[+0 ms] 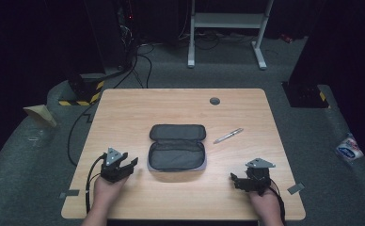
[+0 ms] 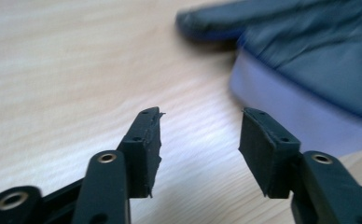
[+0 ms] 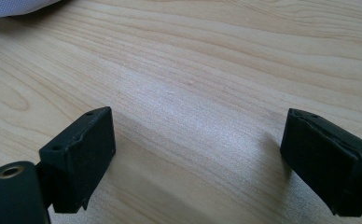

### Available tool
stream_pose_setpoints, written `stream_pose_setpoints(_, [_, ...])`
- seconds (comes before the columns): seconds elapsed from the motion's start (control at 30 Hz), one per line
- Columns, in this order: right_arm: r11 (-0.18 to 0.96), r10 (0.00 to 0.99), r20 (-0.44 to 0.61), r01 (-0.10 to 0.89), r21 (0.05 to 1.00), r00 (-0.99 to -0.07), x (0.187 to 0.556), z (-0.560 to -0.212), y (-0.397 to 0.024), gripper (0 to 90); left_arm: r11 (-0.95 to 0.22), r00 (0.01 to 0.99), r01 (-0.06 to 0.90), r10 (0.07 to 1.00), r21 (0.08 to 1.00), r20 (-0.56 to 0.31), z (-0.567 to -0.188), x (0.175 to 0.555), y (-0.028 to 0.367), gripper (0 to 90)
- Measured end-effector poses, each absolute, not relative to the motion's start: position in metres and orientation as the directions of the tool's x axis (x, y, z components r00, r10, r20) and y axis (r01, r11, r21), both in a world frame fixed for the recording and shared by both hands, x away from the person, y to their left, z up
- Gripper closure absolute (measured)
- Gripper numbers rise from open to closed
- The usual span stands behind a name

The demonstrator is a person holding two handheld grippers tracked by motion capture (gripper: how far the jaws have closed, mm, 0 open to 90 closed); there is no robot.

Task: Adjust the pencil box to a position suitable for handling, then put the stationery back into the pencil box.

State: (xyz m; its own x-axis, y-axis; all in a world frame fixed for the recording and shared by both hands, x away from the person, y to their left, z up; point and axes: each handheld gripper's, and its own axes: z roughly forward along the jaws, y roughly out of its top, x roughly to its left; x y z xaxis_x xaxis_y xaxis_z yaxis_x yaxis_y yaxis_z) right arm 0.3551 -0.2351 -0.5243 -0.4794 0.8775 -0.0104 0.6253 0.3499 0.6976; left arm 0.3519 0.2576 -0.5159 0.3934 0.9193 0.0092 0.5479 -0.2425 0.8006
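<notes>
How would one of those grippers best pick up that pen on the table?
Grip the pen across its slim middle, coming straight down from above. It lies flat and slanted on the bare table, so the jaws should straddle it crosswise. The right gripper looks nearer.

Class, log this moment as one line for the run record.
left gripper: open, empty | right gripper: open, empty | grey fabric zip pouch: lying open, mid-table | silver pen: right of pouch, untouched
</notes>
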Motion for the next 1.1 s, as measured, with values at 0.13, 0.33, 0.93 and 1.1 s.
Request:
stream_pose_setpoints(0.13, [0.357, 0.873, -0.012, 0.621, 0.698, -0.488, 0.355, -0.524, -0.236, 9.9, -0.291, 0.399, 0.586, 0.916, 0.757, 0.043, -0.525, 0.357, 0.255, 42.0])
stream_pose_setpoints(0.33, [0.368, 0.863, -0.011, 0.615, 0.698, -0.505, 0.354, -0.524, -0.236, 9.9, -0.26, 0.387, 0.612, 0.922, 0.747, 0.004, -0.527, 0.361, 0.257, 36.5])
stream_pose_setpoints(0.93, [0.395, 0.86, -0.059, 0.586, 0.707, -0.507, 0.347, -0.514, -0.222, 12.4, -0.271, 0.404, 0.599, 0.915, 0.753, 0.008, -0.528, 0.36, 0.254, 34.3])
stream_pose_setpoints(1.1, [0.36, 0.868, -0.026, 0.591, 0.722, -0.496, 0.354, -0.51, -0.214, 13.6, -0.267, 0.402, 0.6, 0.916, 0.754, 0.004, -0.528, 0.36, 0.253, 34.4])
